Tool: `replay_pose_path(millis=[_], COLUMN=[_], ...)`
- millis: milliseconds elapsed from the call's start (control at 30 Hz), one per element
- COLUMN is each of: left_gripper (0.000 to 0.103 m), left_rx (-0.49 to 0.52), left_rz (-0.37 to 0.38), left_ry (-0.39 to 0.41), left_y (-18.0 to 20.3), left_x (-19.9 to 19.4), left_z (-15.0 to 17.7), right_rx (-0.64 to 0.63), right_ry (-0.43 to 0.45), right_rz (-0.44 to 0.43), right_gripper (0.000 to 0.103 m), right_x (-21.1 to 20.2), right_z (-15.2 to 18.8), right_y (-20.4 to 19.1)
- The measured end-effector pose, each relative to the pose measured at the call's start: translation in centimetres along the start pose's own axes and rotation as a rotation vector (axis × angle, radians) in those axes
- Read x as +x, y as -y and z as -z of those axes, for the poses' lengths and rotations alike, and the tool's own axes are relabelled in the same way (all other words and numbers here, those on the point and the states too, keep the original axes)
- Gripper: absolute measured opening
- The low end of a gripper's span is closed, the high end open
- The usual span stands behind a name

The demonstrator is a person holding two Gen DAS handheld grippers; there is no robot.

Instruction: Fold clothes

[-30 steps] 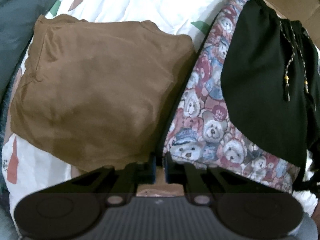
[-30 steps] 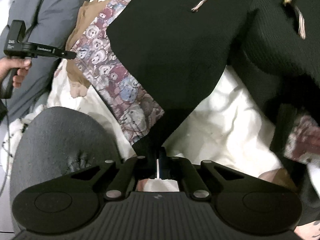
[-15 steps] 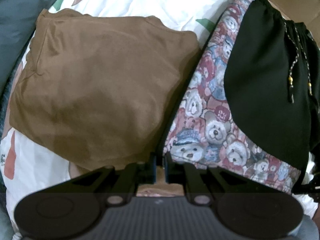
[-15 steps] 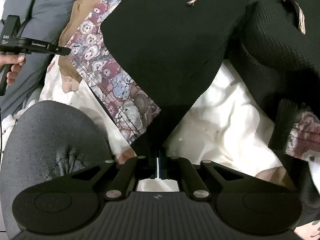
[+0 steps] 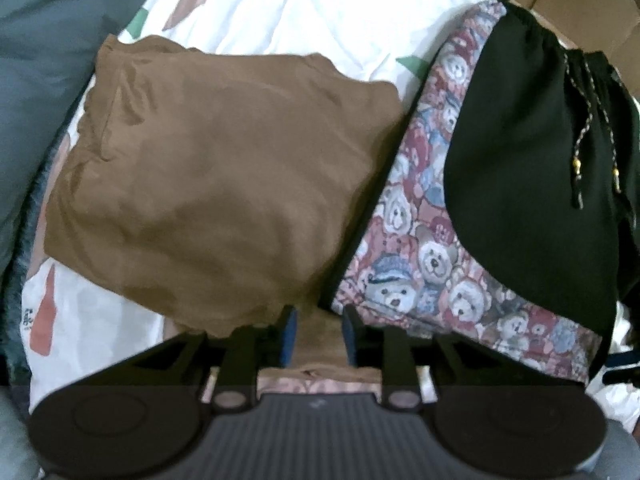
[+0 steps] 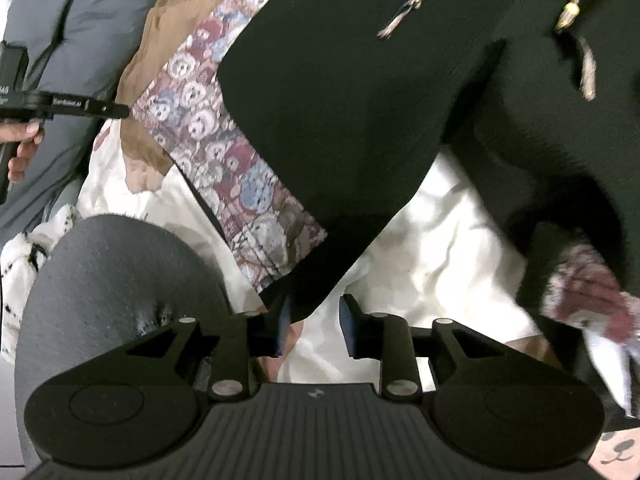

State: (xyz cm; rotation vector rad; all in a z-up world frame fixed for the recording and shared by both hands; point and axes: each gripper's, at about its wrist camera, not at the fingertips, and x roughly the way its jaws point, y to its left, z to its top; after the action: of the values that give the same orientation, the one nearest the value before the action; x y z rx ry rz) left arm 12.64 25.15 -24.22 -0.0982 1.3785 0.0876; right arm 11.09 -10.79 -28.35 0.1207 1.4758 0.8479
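A folded brown garment (image 5: pixel 216 184) lies on the white sheet, beside a teddy-bear print cloth (image 5: pixel 416 256) and a black drawstring garment (image 5: pixel 520 168) folded over it. My left gripper (image 5: pixel 319 330) hangs over the near edges of the brown garment and the print cloth. Its jaws are opening, and brown cloth shows in the gap with no pad pressing on it. My right gripper (image 6: pixel 314 326) is over the near corner of the black garment (image 6: pixel 360 120). Its jaws are opening too, and the corner tip lies loose by the left pad.
A white printed sheet (image 6: pixel 432 248) covers the bed. A person's grey-clad knee (image 6: pixel 112 280) is close at the lower left of the right wrist view, with a hand (image 6: pixel 20 148) gripping the left gripper's handle. A grey jacket (image 5: pixel 36 52) lies at the left, cardboard (image 5: pixel 576 4) at the far right.
Both grippers' jaws were shut on cloth edges and have now parted, letting the cloth go. The right gripper has lifted slightly off the black corner.
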Motion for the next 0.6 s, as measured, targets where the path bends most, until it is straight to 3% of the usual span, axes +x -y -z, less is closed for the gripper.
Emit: replay_pose_path(millis=[233, 600], left_gripper=[0.037, 0.038], left_rx=[-0.034, 0.056], left_rz=[0.06, 0.104], left_ry=[0.058, 0.136], left_y=[0.2, 5.9], left_x=[-2.9, -6.5], left_z=[-1.2, -3.6], right_rx=[0.006, -0.024], right_ry=[0.055, 0.146], right_rz=[0.036, 0.109], right_gripper=[0.033, 0.033], right_x=[-2.3, -7.2], right_z=[-0.3, -1.4], right_y=[0.3, -0.2])
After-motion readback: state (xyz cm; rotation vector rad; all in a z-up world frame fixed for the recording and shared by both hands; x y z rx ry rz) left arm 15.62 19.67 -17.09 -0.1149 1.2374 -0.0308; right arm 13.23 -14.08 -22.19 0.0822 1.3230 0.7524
